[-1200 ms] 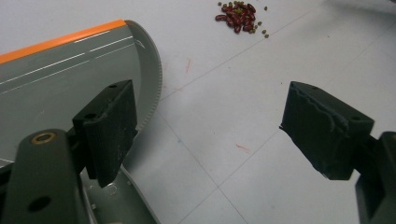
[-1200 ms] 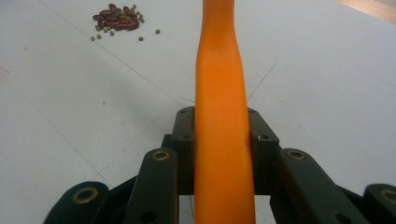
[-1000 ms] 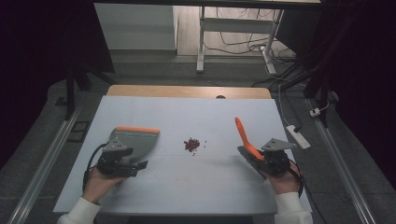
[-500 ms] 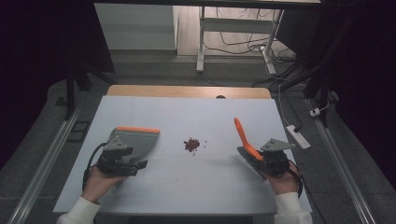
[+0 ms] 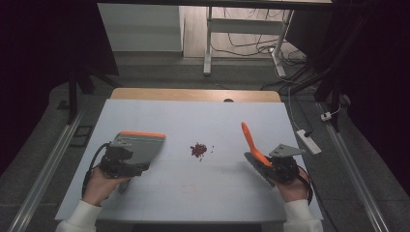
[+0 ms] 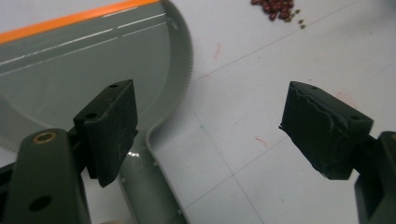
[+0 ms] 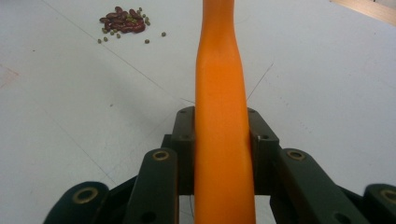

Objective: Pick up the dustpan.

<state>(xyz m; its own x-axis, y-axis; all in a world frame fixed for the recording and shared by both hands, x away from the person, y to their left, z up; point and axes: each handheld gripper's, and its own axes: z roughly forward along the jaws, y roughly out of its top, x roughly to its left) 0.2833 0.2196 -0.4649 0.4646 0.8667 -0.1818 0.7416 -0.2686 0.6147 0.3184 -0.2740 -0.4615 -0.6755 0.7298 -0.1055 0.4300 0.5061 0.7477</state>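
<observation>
A grey dustpan with an orange front lip lies flat on the white table's left half. My left gripper sits at its handle end. In the left gripper view the jaws stand wide apart, the left one over the dustpan's stem, pressing on nothing. A small pile of dark red beans with a few green ones lies mid-table, also in the left gripper view and in the right gripper view. My right gripper is shut on a brush's orange handle, which slants up and away.
A white power strip lies off the table's right edge. A wooden strip borders the far side of the white table top. Metal rails run along both sides on the floor.
</observation>
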